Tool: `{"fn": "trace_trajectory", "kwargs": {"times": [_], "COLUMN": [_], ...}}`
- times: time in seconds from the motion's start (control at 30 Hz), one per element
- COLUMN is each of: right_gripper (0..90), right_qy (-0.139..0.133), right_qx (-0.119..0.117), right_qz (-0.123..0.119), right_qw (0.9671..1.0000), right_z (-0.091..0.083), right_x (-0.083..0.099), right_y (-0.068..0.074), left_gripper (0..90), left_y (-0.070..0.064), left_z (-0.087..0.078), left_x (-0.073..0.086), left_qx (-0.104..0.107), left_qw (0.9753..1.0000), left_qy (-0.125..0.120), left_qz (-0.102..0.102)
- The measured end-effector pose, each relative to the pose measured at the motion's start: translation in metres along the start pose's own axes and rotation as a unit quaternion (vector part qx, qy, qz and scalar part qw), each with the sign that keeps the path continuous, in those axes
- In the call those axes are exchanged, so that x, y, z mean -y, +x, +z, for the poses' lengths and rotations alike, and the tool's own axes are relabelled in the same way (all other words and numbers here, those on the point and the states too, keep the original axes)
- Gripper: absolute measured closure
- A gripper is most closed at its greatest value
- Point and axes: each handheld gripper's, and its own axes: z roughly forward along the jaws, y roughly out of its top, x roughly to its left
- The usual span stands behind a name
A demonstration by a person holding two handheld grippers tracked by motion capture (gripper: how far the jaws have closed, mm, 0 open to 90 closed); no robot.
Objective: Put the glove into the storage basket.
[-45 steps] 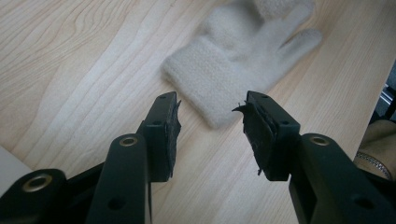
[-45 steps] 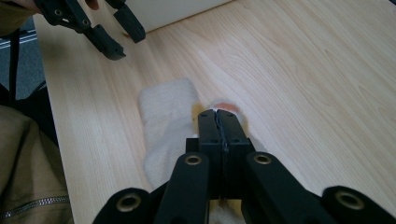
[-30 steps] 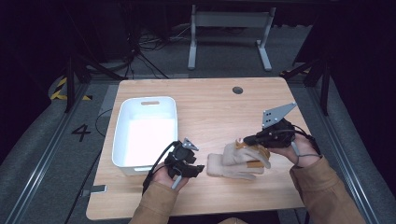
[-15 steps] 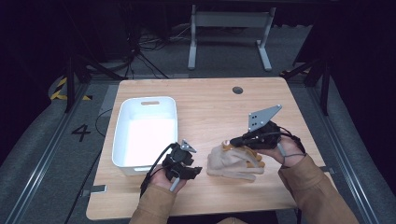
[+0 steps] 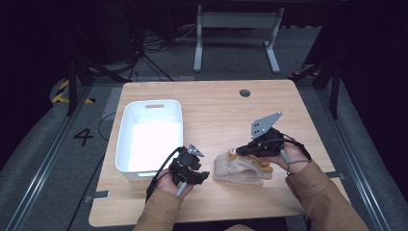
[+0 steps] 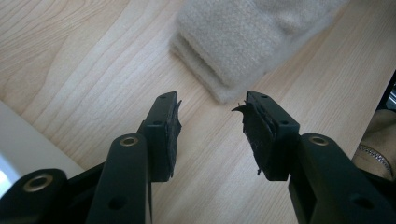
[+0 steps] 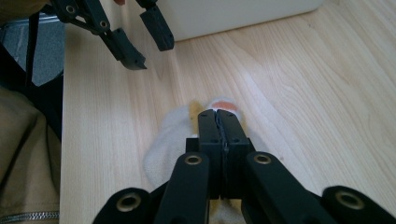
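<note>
— At the wooden table's (image 5: 216,110) near edge, beside a white bin (image 5: 151,134), what lies there?

— A cream sock (image 5: 240,168). The right gripper (image 5: 240,151), jaws pressed together, rests on it, seemingly pinning it; the left gripper (image 5: 204,175) waits with jaws parted, aimed at its cuff. Dark room, grey floor.

a white bin (image 5: 151,137) sits on the left half of the wooden worktop (image 5: 216,110), its long side running away from the near edge, with a slot handle in its far wall. a dark round grommet (image 5: 245,93) lies in the worktop near the far edge. beyond it, on the grey floor (image 5: 43,144), stand a metal frame (image 5: 235,29) and loose cables (image 5: 154,45); a "4" (image 5: 83,136) marks the floor at left.
</note>
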Motion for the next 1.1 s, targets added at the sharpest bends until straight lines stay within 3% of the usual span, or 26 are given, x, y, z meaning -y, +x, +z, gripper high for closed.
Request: {"fn": "trace_trajectory", "kwargs": {"times": [0.57, 1.1], "right_gripper": [89.7, 88.3], "right_qy": [0.054, 0.11], "right_qx": [0.008, 0.006], "right_qz": [0.024, 0.037], "right_qw": [0.9982, 0.9932], "right_z": [0.003, 0.025], "right_x": [0.018, 0.034], "right_y": [0.004, 0.009], "left_gripper": [55.7, 53.7], "left_y": [-0.005, -0.01], "left_z": [0.009, 0.018], "left_x": [-0.013, -0.023], "left_qx": [0.015, 0.031], "left_qw": [0.9997, 0.9987], "left_qy": [0.005, 0.013], "left_qz": [0.019, 0.038]}}
